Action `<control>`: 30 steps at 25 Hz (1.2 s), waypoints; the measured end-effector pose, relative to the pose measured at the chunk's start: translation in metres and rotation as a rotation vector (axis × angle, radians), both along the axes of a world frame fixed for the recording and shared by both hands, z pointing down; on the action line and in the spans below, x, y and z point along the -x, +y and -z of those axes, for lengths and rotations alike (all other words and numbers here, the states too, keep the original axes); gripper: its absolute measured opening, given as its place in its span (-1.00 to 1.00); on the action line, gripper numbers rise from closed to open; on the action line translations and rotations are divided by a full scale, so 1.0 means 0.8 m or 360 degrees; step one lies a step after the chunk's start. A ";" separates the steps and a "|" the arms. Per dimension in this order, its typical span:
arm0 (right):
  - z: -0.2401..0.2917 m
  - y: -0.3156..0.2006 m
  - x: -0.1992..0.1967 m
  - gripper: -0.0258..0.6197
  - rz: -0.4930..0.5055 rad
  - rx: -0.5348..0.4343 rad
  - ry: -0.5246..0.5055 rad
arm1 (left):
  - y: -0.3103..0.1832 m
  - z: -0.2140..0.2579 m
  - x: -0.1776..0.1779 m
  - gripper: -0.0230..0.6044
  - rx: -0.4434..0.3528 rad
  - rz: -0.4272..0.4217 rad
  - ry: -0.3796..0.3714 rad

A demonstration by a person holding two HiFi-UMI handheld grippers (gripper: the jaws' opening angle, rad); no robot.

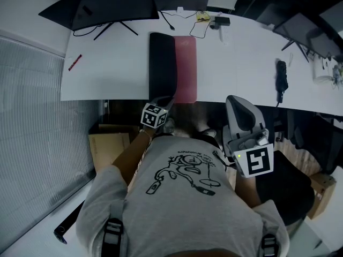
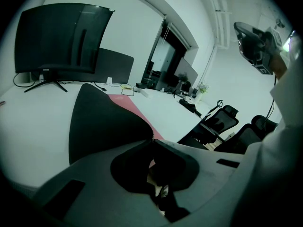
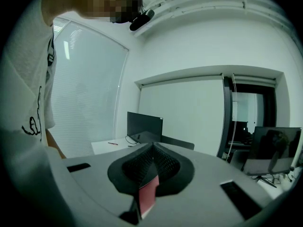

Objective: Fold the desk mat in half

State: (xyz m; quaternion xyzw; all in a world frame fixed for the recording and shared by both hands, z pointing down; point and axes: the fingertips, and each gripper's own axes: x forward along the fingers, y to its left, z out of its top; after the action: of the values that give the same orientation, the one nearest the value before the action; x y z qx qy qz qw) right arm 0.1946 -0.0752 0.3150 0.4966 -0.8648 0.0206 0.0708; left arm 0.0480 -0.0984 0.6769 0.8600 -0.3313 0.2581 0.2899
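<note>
One desk mat (image 1: 185, 63) in left tongs (image 2: 152, 140); shirt print (image 1: 185, 175) unreadable.

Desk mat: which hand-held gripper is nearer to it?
Left. The left hand-held gripper grips the desk mat at its near edge; the right hand-held gripper hangs clear, right of it.

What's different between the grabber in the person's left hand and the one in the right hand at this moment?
The left gripper is at the near edge of the desk; the right gripper is held away from the mat, off to its right. The left gripper's jaws pinch the desk mat at its near edge, with the black side lifted; the right gripper's jaws hold nothing. What they share: both have their jaws closed.
</note>
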 end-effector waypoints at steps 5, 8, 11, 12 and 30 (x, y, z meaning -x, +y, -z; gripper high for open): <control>-0.001 0.000 -0.008 -0.89 -0.0004 0.0001 -0.0002 | -0.001 0.001 -0.012 -0.82 0.0000 -0.0018 -0.0002; -0.001 -0.001 -0.013 -0.89 -0.0007 0.0004 -0.0005 | -0.001 0.002 -0.019 -0.83 0.0000 -0.0032 -0.0003; -0.001 -0.003 -0.019 -0.89 -0.0011 0.0011 -0.0008 | -0.001 0.002 -0.027 -0.83 0.0006 -0.0042 -0.0004; -0.001 -0.003 -0.020 -0.89 -0.0012 0.0011 -0.0009 | -0.001 0.002 -0.029 -0.83 0.0007 -0.0047 -0.0004; -0.004 -0.002 -0.051 -0.89 -0.0063 0.0011 -0.0013 | -0.001 -0.003 -0.070 -0.83 0.0016 -0.0133 -0.0007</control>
State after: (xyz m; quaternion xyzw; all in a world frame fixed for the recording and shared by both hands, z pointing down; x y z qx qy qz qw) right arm 0.2353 -0.0770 0.3182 0.5134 -0.8550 0.0270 0.0684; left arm 0.1037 -0.0993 0.6790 0.8711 -0.2943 0.2735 0.2823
